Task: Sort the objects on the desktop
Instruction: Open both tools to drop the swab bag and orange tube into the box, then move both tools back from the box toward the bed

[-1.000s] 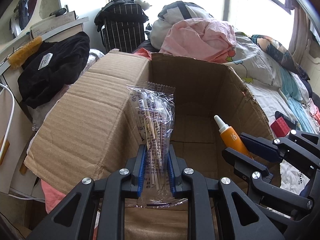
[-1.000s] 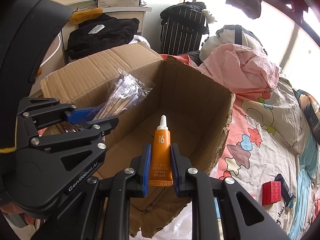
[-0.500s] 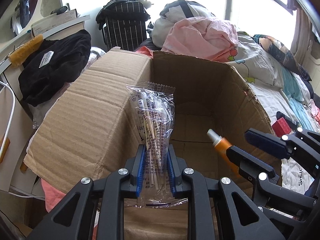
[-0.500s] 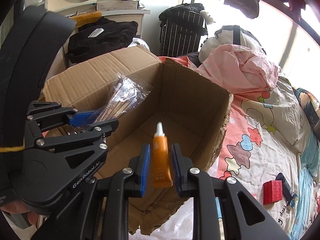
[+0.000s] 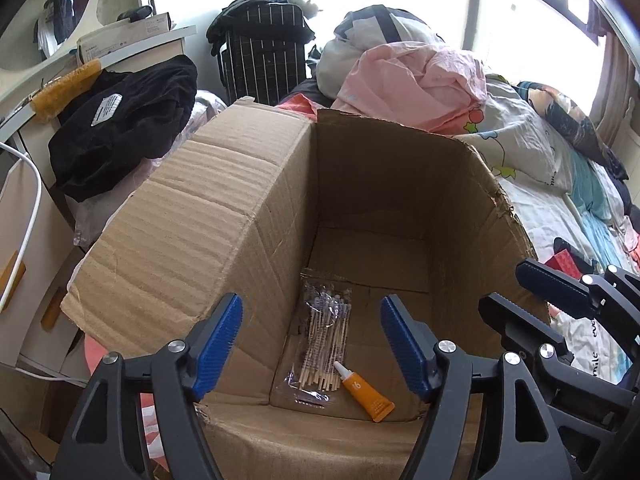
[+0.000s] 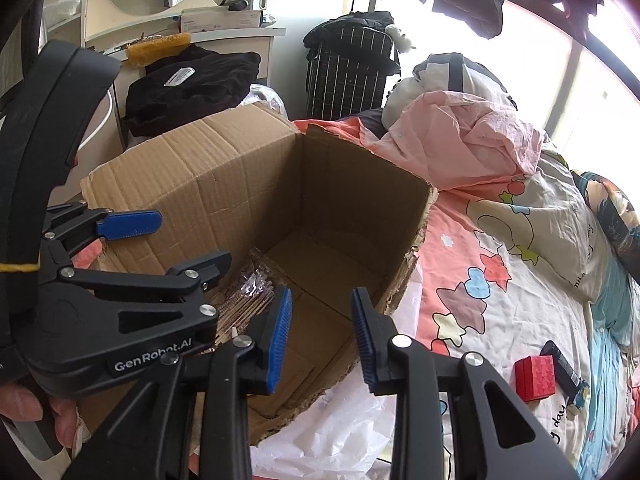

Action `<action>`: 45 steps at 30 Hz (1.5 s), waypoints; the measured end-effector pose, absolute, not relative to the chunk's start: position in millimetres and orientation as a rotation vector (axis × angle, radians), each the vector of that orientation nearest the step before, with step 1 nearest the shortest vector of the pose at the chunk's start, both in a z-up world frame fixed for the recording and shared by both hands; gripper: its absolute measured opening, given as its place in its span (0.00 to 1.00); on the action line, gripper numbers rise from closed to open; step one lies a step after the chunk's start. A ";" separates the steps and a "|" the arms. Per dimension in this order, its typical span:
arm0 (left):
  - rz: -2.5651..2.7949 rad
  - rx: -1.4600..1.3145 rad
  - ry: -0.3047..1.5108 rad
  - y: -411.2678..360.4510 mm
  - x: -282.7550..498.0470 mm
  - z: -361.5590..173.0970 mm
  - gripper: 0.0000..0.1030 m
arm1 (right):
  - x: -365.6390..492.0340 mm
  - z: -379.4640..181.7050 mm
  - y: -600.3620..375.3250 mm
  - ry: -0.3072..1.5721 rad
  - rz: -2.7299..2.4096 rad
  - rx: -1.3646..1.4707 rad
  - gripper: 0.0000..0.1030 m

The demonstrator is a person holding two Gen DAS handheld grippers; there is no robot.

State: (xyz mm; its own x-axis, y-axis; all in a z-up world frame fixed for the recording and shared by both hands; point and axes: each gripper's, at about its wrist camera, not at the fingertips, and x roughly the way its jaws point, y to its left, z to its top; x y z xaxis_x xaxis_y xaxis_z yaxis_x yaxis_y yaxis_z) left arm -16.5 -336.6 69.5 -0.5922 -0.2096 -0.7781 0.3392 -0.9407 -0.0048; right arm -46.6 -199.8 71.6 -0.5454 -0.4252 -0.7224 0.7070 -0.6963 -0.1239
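Inside one cardboard box (image 5: 248,184) lie one swab packet (image 5: 326,332) and one orange tube (image 5: 366,394)

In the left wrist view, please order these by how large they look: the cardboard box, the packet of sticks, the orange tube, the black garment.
1. cardboard box, by far the largest.
2. black garment; it lies farther away, so its true size is unsure.
3. packet of sticks.
4. orange tube, the smallest.

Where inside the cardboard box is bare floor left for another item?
The brown cardboard box has bare floor toward its far wall and right side. The near-left corner is taken by the clear packet of wooden sticks and the small orange tube.
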 end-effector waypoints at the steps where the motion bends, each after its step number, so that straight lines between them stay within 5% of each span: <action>1: -2.550 1.214 0.221 -335.9 -16.0 70.2 0.75 | -46.3 72.8 -197.5 0.532 -2.238 0.894 0.28; 4: -2.544 1.209 0.256 -335.5 -13.4 73.6 0.80 | -45.4 76.6 -190.1 0.519 -2.256 0.885 0.33; 9: -2.572 1.179 0.345 -335.0 -5.7 81.8 0.99 | -47.0 88.6 -164.2 0.436 -2.341 0.832 0.74; 45: -2.776 1.153 0.040 -166.5 -9.2 119.6 1.00 | -44.8 100.2 27.9 0.261 -2.595 0.908 0.75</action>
